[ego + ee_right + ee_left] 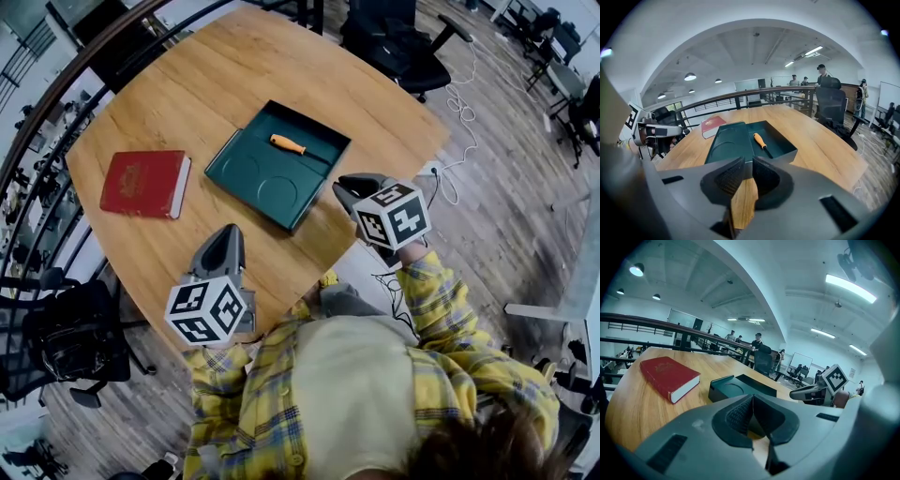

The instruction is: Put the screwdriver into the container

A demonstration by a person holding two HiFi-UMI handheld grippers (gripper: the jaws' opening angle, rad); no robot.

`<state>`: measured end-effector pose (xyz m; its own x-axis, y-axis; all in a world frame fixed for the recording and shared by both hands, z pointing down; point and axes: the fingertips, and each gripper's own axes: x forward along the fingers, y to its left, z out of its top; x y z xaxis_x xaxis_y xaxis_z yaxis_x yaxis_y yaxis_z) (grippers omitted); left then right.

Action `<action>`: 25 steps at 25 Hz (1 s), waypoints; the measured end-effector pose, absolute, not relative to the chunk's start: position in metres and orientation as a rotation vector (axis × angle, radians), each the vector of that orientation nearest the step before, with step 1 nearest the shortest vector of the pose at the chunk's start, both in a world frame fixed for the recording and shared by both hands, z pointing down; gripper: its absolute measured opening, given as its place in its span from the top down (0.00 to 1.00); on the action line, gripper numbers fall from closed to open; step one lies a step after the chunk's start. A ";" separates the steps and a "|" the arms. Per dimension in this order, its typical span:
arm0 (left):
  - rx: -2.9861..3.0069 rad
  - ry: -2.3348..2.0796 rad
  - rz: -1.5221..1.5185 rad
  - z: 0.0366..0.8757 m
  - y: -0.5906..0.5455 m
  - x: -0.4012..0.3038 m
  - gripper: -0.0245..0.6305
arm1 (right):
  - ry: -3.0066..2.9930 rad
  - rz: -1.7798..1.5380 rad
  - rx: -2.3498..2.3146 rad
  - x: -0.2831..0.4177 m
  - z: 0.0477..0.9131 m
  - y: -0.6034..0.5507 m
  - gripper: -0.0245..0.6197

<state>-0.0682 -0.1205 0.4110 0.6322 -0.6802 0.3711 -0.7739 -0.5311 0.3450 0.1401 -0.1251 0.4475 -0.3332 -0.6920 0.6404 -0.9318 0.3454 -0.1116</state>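
**A:** Which step of the task is in hand?

**B:** The last one, I think. The screwdriver lies flat inside the container, in its deeper half, and no gripper touches it.

**A:** How do the grippers stand?

**B:** The left gripper has its jaws pressed together, with nothing in them. The right gripper has its jaws a little apart, and between them I see only the bare wood of the table. Both hang over the near edge of the table, apart from the container.

**A:** What does the next move call for?

**B:** Very little, in my judgement. It needs only a check that the tool sits fully within the walls, and it seems so.

**A:** Is something in the way?

**B:** No. A red book lies left of the container, not touching it. An office chair stands beyond the far side, and cables lie on the floor
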 end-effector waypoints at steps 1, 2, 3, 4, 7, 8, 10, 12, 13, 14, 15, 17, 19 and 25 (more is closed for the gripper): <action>2.376 -1.138 0.267 0.411 -0.120 -0.067 0.95 | -2.130 0.649 1.416 0.139 0.446 -0.123 0.80; 2.378 -1.135 0.272 0.411 -0.119 -0.067 0.95 | -2.135 0.648 1.417 0.137 0.445 -0.122 0.80; 2.380 -1.132 0.277 0.411 -0.118 -0.066 0.95 | -2.140 0.646 1.420 0.136 0.443 -0.120 0.80; 2.381 -1.130 0.280 0.411 -0.117 -0.066 0.95 | -2.145 0.644 1.424 0.135 0.442 -0.118 0.80; 2.382 -1.125 0.280 0.411 -0.116 -0.064 0.95 | -2.159 0.643 1.438 0.133 0.440 -0.114 0.81; 2.383 -1.123 0.280 0.412 -0.116 -0.063 0.95 | -2.164 0.644 1.443 0.132 0.439 -0.113 0.81; 2.382 -1.120 0.282 0.413 -0.115 -0.063 0.95 | -2.170 0.645 1.455 0.131 0.439 -0.110 0.82; 2.380 -1.116 0.283 0.414 -0.114 -0.063 0.95 | -2.175 0.643 1.467 0.131 0.438 -0.108 0.83; 2.378 -1.116 0.284 0.415 -0.114 -0.064 0.95 | -2.177 0.642 1.472 0.131 0.438 -0.107 0.83; 2.375 -1.116 0.284 0.416 -0.114 -0.064 0.95 | -2.179 0.643 1.476 0.130 0.437 -0.106 0.84; 2.373 -1.116 0.284 0.416 -0.114 -0.064 0.95 | -2.182 0.645 1.480 0.130 0.437 -0.105 0.84; 2.369 -1.117 0.282 0.418 -0.115 -0.065 0.95 | -2.185 0.651 1.489 0.130 0.439 -0.104 0.84; 2.367 -1.117 0.282 0.420 -0.115 -0.065 0.95 | -2.186 0.656 1.497 0.129 0.441 -0.102 0.85; 2.363 -1.114 0.287 0.423 -0.112 -0.065 0.95 | -2.195 0.686 1.507 0.127 0.446 -0.094 0.86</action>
<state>-0.0650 -0.1124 0.4232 0.6416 -0.6594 0.3919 -0.7667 -0.5351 0.3548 0.1269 -0.0941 0.4461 -0.3462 -0.7464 0.5683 -0.9372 0.3024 -0.1737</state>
